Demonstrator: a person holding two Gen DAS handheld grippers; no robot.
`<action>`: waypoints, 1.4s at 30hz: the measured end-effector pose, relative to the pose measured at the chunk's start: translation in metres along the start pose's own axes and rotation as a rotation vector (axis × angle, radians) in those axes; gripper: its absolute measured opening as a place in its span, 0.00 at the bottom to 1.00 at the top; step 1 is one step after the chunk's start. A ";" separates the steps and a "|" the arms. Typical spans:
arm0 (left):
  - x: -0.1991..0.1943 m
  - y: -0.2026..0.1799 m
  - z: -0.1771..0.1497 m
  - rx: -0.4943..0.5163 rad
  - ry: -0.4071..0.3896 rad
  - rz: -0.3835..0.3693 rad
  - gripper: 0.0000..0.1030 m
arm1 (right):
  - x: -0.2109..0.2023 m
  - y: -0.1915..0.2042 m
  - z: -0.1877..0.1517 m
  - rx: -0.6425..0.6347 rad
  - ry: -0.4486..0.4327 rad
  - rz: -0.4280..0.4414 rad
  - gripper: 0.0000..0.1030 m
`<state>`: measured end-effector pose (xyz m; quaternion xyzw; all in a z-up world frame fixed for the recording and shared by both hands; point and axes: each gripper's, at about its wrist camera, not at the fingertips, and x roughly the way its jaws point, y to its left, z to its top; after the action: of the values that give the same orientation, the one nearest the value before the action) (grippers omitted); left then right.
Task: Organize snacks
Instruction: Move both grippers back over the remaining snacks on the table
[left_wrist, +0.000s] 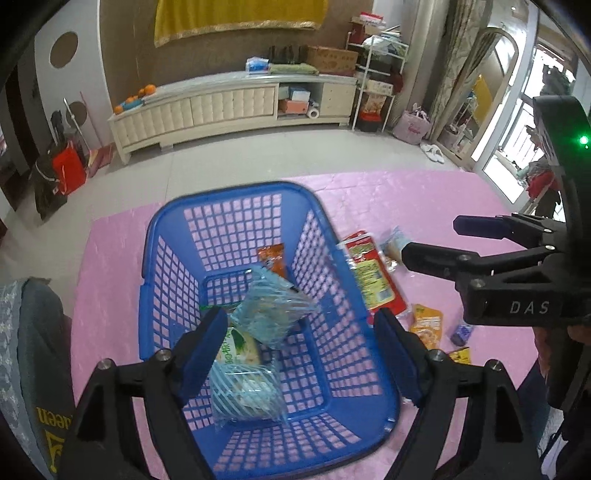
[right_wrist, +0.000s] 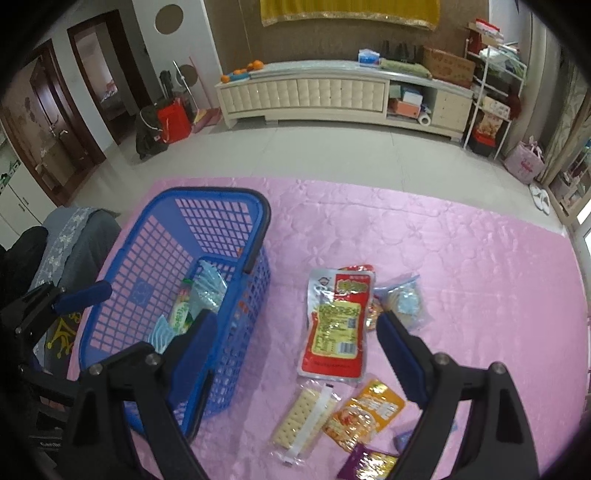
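Observation:
A blue plastic basket (left_wrist: 236, 192) stands on the pink mat (left_wrist: 424, 206). My left gripper (left_wrist: 300, 314) hangs open over it. A blurred blue-striped packet (left_wrist: 269, 310) lies loose between its fingers, touched by neither pad. Below it rest a second striped packet (left_wrist: 247, 395), a green-labelled pack (left_wrist: 236, 347) and an orange pouch (left_wrist: 273, 258). My right gripper (right_wrist: 295, 318) is open above the mat, right of the basket (right_wrist: 221, 192), with nothing held. Under it lie a large red pouch (right_wrist: 336, 332), a cracker pack (right_wrist: 303, 413), an orange pouch (right_wrist: 365, 413), a purple pack (right_wrist: 369, 461) and a clear blue pack (right_wrist: 404, 302).
A person's grey clothing (right_wrist: 74, 236) sits just left of the basket. Beyond the mat is tiled floor (right_wrist: 314, 147), then a long cream cabinet (right_wrist: 332, 96) along the wall. A red bag (right_wrist: 173, 118) and a white shelf rack (right_wrist: 491, 92) flank the cabinet.

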<state>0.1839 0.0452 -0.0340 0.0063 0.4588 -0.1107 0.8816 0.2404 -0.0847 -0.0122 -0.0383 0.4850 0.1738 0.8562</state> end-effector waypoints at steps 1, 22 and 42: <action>-0.005 -0.005 0.000 0.006 -0.008 0.000 0.77 | -0.007 -0.002 -0.002 -0.003 -0.009 -0.002 0.88; 0.001 -0.142 -0.031 0.167 0.030 -0.055 0.80 | -0.073 -0.090 -0.080 0.052 -0.022 -0.097 0.88; 0.094 -0.163 -0.071 0.197 0.227 -0.002 0.80 | 0.003 -0.122 -0.147 0.128 0.124 -0.099 0.88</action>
<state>0.1457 -0.1232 -0.1368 0.1051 0.5423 -0.1545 0.8191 0.1624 -0.2327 -0.1050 -0.0181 0.5448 0.0971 0.8327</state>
